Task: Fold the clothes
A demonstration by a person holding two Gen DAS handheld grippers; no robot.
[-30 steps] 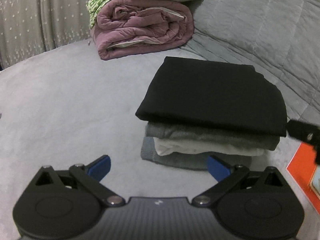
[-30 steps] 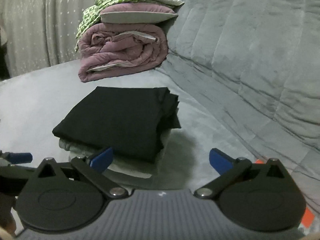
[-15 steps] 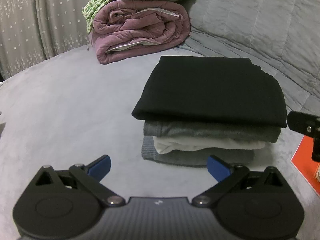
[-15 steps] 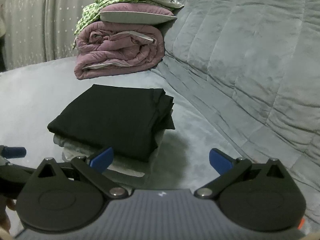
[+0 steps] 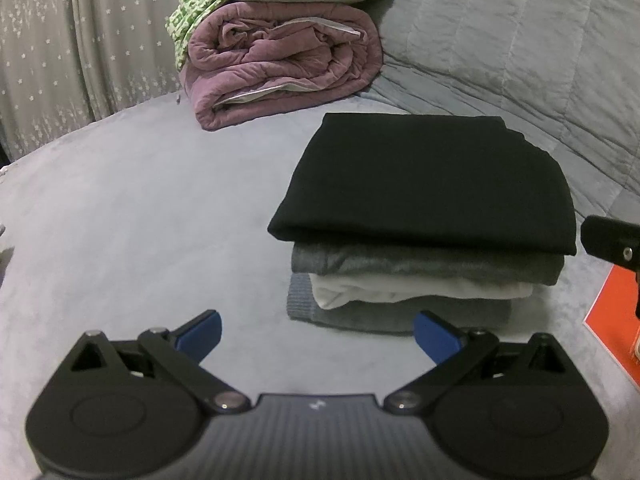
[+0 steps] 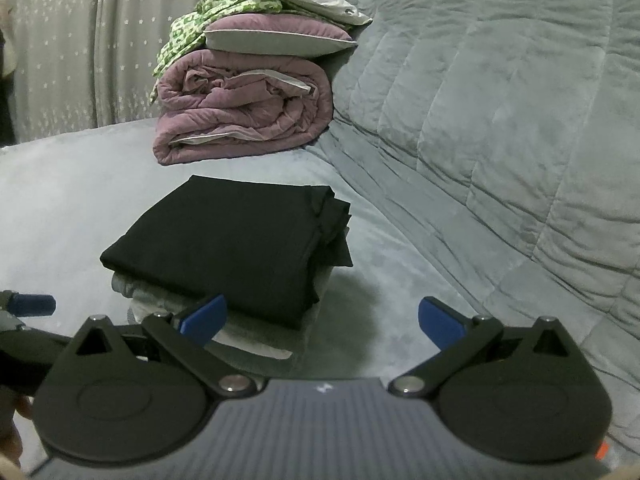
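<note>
Left gripper (image 5: 316, 334) spread wide, holding nothing, just short of the clothes stack (image 5: 424, 216). Right gripper (image 6: 322, 320) likewise wide and empty beside the stack. No legible writing.

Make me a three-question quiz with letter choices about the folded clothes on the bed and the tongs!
1. Where does the folded black garment lie?
A. on top of the clothes stack
B. under the rolled purple quilt
C. in the left tongs

2. How many folded pieces make up the stack?
A. two
B. four
C. seven

3. How are the left tongs and right tongs?
A. both open, holding nothing
B. both shut on cloth
C. one open, one shut

Answers:
1 A: dark grey, white and grey layers show beneath it.
2 B: black, dark grey, white, grey edges are visible.
3 A: the blue fingertips stand wide apart in each view.
</note>
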